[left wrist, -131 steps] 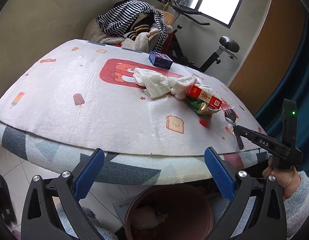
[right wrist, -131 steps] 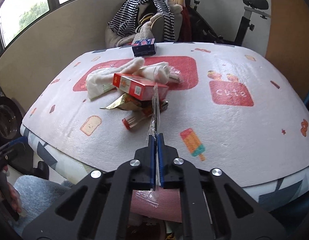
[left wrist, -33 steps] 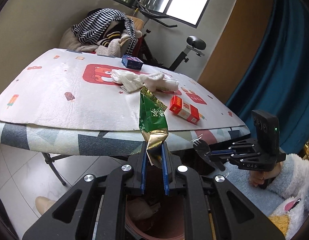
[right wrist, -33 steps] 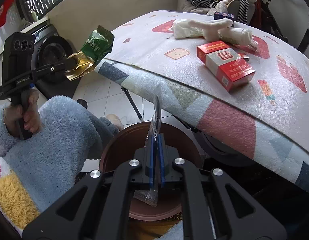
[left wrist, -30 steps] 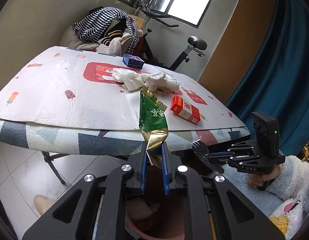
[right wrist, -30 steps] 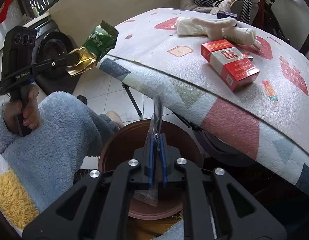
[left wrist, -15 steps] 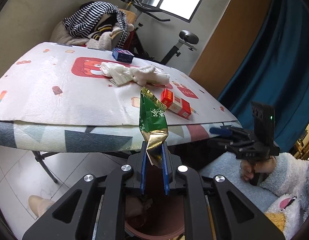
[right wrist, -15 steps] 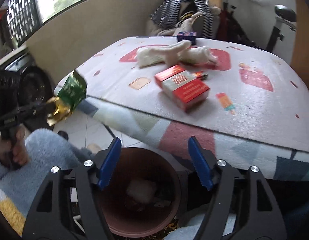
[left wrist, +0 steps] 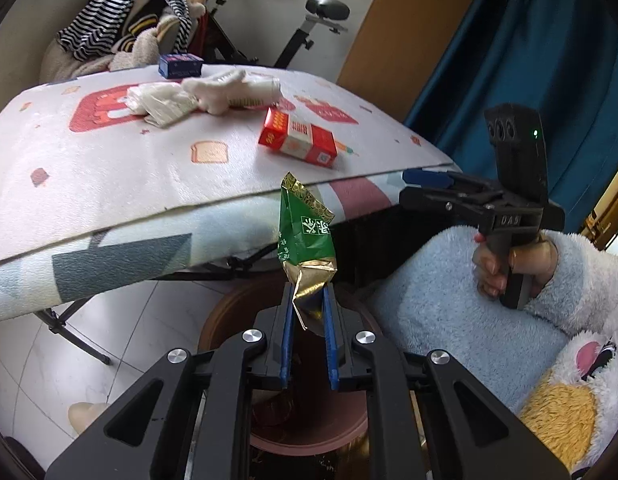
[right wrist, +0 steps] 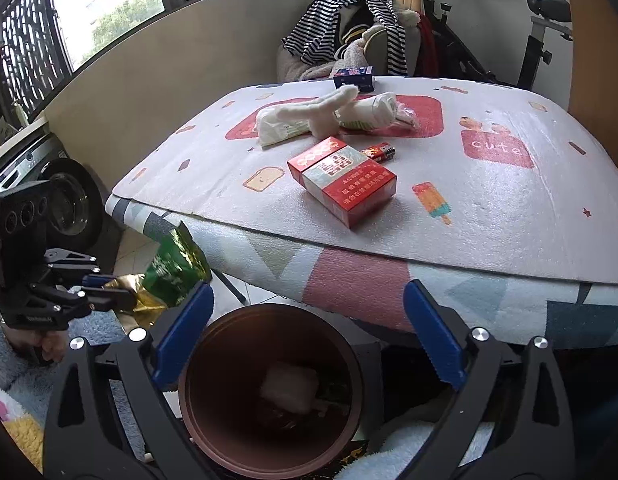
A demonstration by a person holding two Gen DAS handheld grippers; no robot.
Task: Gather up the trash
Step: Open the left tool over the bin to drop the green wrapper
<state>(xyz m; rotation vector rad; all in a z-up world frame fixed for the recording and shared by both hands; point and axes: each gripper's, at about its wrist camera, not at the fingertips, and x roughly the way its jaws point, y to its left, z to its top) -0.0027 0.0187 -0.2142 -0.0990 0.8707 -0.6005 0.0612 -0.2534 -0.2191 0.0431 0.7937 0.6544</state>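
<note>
Wrapper [left wrist: 305, 236] in green and gold sits pinched in the left tongs [left wrist: 307, 322], above the brown bin [right wrist: 269, 392]. Best to centre it over the opening, then let go. Right tongs [right wrist: 305, 336] gape empty over the bin.

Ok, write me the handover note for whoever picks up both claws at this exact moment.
Left claw: shut on the green-and-gold wrapper, held above the brown bin.
Right claw: open and empty, over the bin's mouth.
Done: some trash already lies in the bin.
On the table: red carton, lighter behind it, white wrappers and tissue, blue box at the far edge.
Left: drop the wrapper in, then probably clear the table litter.
</note>
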